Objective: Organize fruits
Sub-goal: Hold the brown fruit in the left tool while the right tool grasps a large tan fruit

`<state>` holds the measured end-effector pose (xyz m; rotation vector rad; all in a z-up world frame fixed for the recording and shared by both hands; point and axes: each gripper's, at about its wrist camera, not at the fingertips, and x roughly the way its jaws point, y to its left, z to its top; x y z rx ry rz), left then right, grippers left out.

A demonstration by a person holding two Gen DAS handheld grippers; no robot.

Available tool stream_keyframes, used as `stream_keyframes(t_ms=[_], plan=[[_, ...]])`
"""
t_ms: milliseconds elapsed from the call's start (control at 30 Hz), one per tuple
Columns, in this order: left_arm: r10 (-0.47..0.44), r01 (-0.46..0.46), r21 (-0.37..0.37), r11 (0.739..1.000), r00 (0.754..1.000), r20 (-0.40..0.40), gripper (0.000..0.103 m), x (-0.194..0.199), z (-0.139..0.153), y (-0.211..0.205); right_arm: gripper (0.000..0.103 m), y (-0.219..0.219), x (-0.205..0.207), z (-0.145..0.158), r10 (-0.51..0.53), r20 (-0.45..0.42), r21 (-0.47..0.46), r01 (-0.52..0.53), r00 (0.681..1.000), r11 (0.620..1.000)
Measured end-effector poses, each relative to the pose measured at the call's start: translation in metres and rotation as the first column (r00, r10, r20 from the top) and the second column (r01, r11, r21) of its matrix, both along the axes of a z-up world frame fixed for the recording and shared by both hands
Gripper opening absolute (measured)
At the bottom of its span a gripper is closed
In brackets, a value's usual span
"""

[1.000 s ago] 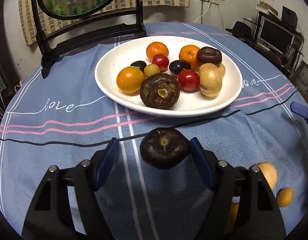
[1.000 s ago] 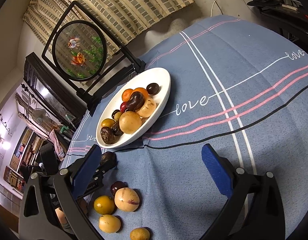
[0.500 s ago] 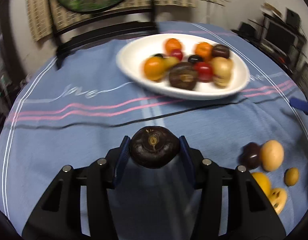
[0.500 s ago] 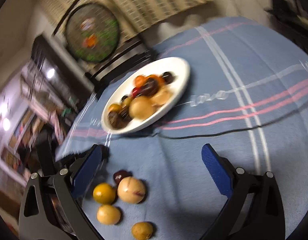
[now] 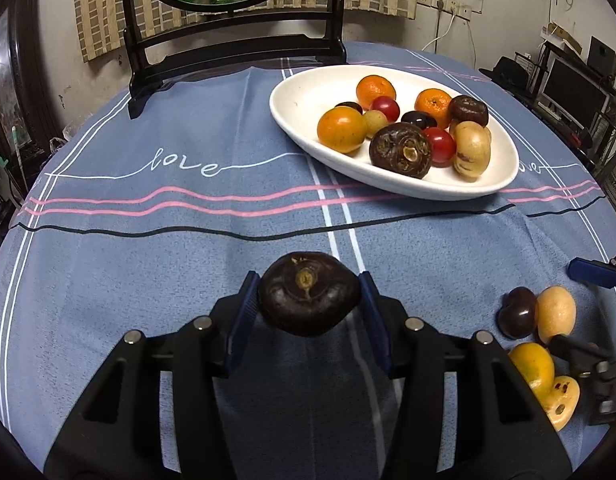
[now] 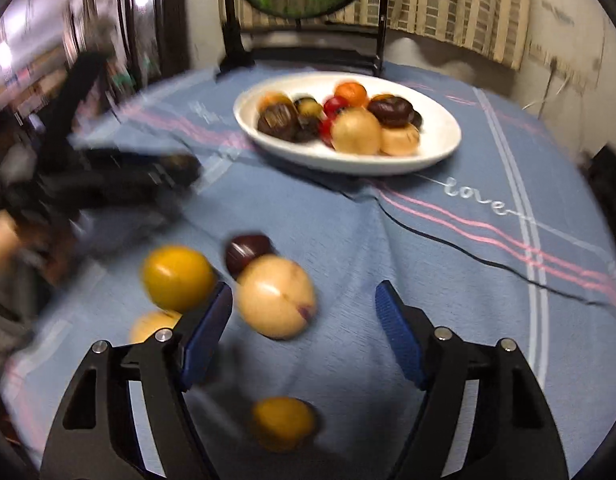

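My left gripper (image 5: 308,306) is shut on a dark brown round fruit (image 5: 308,294), held just above the blue tablecloth, short of the white oval plate (image 5: 304,92) that holds several fruits. In the blurred right wrist view my right gripper (image 6: 304,320) hovers over loose fruits on the cloth. Its jaws are closing around a pale beige fruit (image 6: 276,298), which lies nearer the left pad; the pads do not press it. A dark plum (image 6: 248,252) touches that fruit behind, and a yellow fruit (image 6: 178,278) lies to its left.
A black wooden stand with a round painted screen (image 5: 236,44) rises behind the plate. More yellow fruits (image 6: 284,422) lie near the front edge. The left gripper shows as a dark blur (image 6: 108,184) at the left. Shelves and monitors (image 5: 575,92) stand beyond the table.
The left gripper shut on the dark fruit and lifted it slightly, swinging left. The right gripper rolled, swung over the loose fruits, and its jaws narrowed around the beige fruit.
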<state>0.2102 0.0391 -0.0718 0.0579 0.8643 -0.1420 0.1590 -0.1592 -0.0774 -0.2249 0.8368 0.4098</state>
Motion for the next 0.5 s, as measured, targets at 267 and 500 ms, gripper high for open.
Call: stream_keyframes(t_ms=[267,500], plan=[[-0.004,0.004,0.008,1.000,1.000,-0.010,0.052,0.001,-0.002,0.000,0.075,-0.037,0.007,0.015,-0.102,0.054,0.107,0.096,0.993,0.990],[-0.004,0.004,0.011,1.000,1.000,-0.012,0.053,0.001,-0.003,-0.001,0.065,-0.024,0.007,0.011,-0.055,0.036,0.133,0.050,0.998,0.990]])
